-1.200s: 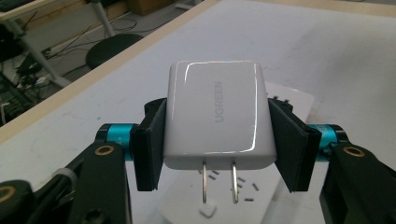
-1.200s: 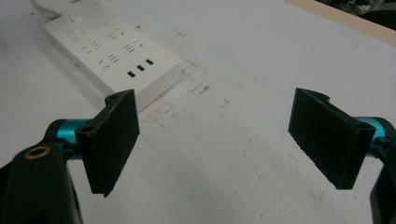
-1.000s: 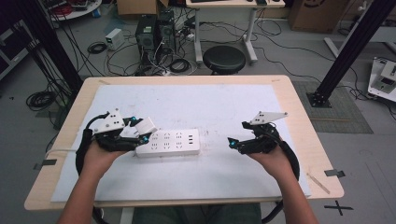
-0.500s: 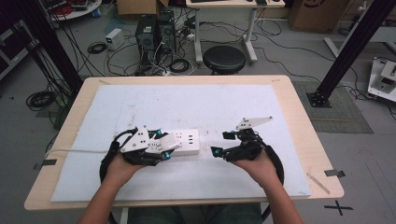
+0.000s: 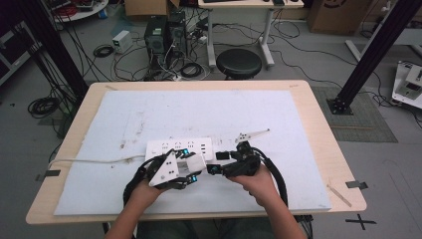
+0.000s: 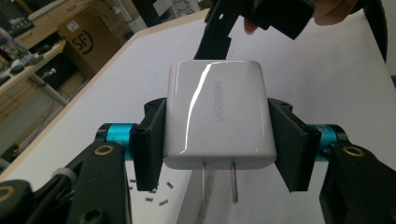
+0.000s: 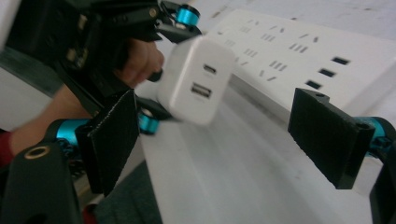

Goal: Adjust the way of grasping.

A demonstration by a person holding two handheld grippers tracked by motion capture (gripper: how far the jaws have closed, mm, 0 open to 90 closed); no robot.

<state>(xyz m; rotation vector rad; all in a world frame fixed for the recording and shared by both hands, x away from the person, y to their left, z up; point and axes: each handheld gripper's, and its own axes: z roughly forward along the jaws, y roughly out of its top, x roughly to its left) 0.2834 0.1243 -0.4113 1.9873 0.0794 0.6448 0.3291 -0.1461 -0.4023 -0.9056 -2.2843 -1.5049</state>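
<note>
White mat on the table (image 5: 318,114); near its front edge I have the left gripper (image 5: 185,172) clamped on the charger (image 6: 217,114), prongs free for plugging. My right gripper (image 5: 219,169) gapes empty just beside it. The strip (image 5: 174,148) lies just behind.
</note>
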